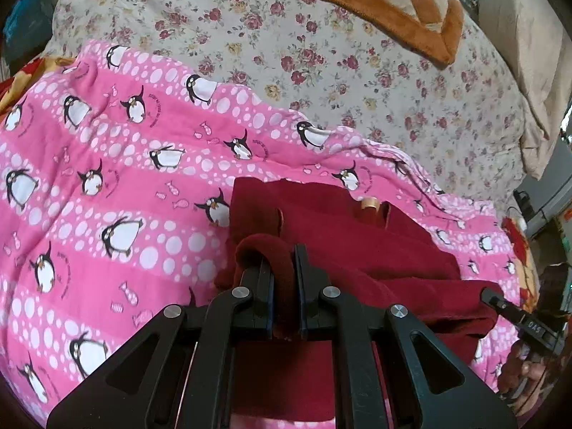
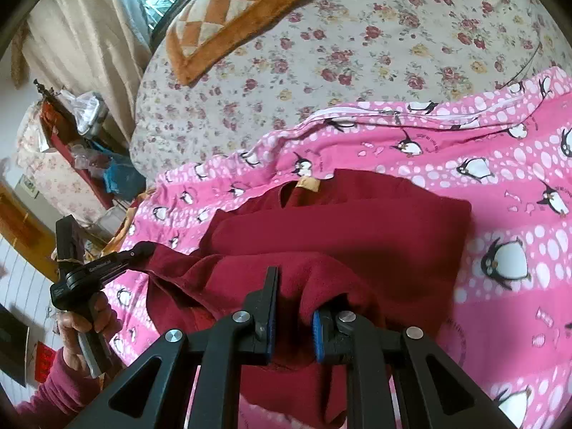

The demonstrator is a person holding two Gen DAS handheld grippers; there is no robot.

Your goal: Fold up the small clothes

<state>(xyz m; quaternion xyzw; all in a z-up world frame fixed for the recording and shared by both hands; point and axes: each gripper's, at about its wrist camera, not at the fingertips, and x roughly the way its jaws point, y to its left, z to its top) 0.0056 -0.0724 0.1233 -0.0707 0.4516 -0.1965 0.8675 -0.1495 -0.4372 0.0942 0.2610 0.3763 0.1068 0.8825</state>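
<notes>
Black tongs fill the foreground: the left gripper (image 1: 284, 282) is clamped on a thick roll of dark red fleece, pads pinching the fabric tight. Over in the right wrist view, the right gripper (image 2: 295, 316) has its blue-padded jaws nearly together with another bunch of the same cloth squeezed between them. So both tongs are gripping the red garment (image 2: 339, 221), one edge each, and it sags between them while its far part lies flat on the pink penguin blanket (image 1: 107, 186). A tan label (image 2: 308, 183) shows at the neckline on the far side. Beyond lie a floral bedsheet (image 1: 286, 43) and an orange checkered cushion (image 1: 375, 3). That fleece looks soft, plush and light, limp with no stiffness at all, so it will likely drape and bunch. Hems and corners seem the best holds, since a mid-panel pinch would just gather folds.
</notes>
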